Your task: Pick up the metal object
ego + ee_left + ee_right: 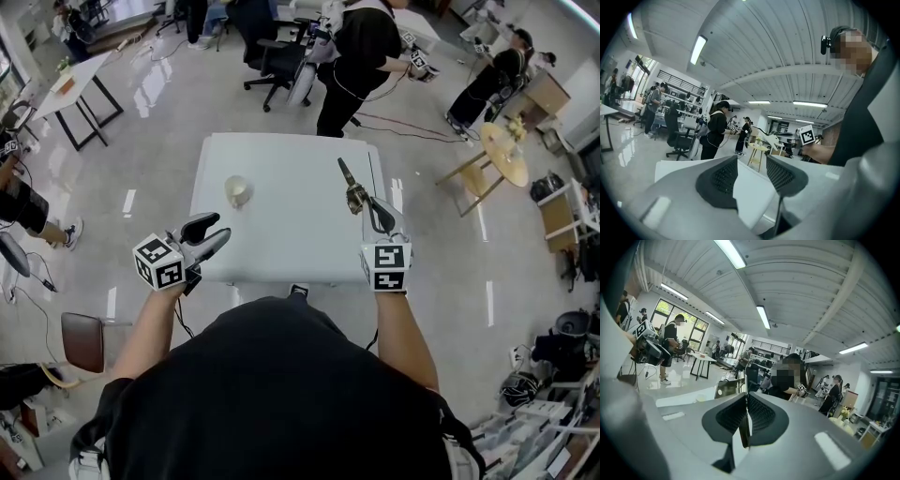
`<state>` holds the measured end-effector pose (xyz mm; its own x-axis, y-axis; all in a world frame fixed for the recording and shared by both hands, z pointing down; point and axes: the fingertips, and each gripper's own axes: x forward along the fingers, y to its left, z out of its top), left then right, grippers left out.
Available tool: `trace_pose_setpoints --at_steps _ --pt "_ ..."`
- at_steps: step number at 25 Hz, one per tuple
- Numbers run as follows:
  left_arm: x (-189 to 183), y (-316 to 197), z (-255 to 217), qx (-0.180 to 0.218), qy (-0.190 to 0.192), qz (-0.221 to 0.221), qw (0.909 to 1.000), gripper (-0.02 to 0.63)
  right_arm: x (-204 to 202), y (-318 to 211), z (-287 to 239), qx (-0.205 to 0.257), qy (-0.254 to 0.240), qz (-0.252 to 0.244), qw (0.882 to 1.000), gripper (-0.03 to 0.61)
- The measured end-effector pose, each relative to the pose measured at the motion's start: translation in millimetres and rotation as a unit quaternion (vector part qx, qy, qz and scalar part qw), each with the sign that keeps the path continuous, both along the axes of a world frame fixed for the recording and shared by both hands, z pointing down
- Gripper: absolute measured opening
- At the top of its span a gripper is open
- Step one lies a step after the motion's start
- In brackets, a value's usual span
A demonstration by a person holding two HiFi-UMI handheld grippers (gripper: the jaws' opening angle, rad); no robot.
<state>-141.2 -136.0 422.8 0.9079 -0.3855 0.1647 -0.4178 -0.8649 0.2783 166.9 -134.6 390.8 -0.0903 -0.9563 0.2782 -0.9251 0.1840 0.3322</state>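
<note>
I've got the right gripper (366, 206) clamped on the near end of the metal object (349, 183), holding it just right of centre above the table (291, 225), so the left gripper (219, 228) waits open, empty, lower left.

A head camera looks steeply down on the white surface (291, 225) from above, while cameras riding close behind the left tongs (751, 164) and right tongs (746, 401) look almost level across that same surface.
</note>
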Motion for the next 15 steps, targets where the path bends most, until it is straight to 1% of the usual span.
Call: trace_pose_setpoints --at_steps 5,15 --pt "3.6 4.4 -0.3 0.0 0.001 -0.001 1.0 0.189 3.8 5.6 5.2 -0.008 -0.003 -0.001 1.0 0.032" --pt "3.9 2.6 -4.4 -0.001 0.002 -0.007 1.0 0.189 8.0 3.5 4.0 -0.009 -0.005 -0.002 1.0 0.032"
